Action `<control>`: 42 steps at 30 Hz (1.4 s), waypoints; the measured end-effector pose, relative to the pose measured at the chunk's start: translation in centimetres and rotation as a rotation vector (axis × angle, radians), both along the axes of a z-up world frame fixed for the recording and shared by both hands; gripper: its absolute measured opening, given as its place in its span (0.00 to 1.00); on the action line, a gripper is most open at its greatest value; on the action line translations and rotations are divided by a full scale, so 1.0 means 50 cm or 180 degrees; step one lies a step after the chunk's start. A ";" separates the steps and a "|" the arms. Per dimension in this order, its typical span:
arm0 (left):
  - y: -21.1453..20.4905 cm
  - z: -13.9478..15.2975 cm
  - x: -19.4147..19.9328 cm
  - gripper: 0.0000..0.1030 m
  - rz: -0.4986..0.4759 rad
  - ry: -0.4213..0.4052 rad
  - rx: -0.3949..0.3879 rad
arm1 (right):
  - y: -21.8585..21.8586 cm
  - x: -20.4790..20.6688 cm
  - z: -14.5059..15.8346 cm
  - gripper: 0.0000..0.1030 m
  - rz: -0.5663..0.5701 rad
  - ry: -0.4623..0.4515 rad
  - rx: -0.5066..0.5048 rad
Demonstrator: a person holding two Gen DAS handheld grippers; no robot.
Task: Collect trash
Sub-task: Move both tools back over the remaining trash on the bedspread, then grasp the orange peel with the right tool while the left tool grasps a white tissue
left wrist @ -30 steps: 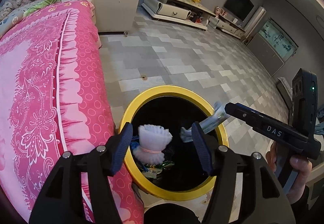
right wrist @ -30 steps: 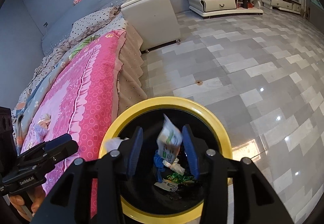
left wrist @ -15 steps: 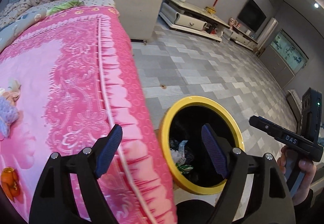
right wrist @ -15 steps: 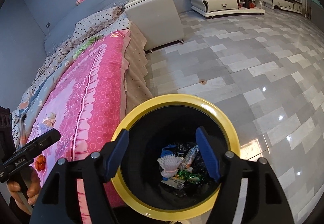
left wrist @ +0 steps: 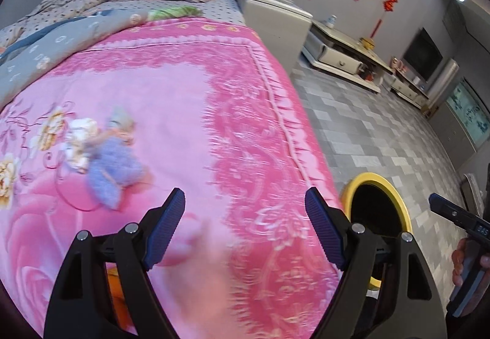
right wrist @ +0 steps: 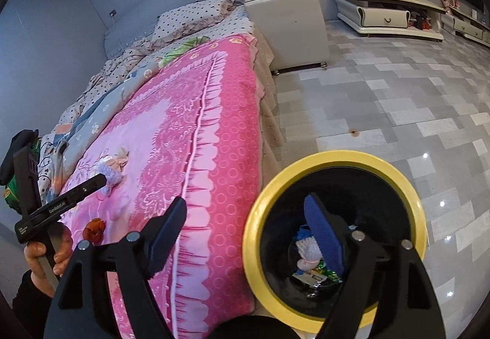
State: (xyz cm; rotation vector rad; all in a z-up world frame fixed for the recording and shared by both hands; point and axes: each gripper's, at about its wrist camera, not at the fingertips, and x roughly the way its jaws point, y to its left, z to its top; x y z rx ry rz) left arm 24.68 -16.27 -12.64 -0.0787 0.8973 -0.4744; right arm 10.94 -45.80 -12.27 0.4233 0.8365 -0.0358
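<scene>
Both grippers are empty, their jaws spread wide. Going left to right in the left wrist view, a lilac and white bundle of scraps [left wrist: 105, 152] lies on the pink bedspread [left wrist: 183, 112] ahead and to the left of the left gripper [left wrist: 245, 225], well apart from its jaws; an orange scrap [left wrist: 114, 287] shows low behind the left jaw, and the yellow-rimmed bin [left wrist: 395, 189] stands on the tiled floor [left wrist: 367, 130] beyond the right jaw. In the right wrist view the same bundle [right wrist: 111, 169] and an orange wrapper [right wrist: 95, 228] lie on the bedspread [right wrist: 196, 137] left of the jaws, while the right gripper [right wrist: 245, 228] hangs with its right jaw over the bin [right wrist: 260, 235], where a white ruffled piece [right wrist: 307, 250] and green wrappers [right wrist: 327, 271] lie at the bottom.
</scene>
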 end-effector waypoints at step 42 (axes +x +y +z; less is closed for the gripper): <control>0.352 -0.165 0.330 0.61 0.0995 0.0331 0.0040 | 0.604 0.212 -0.091 0.84 0.1989 0.0364 -0.0038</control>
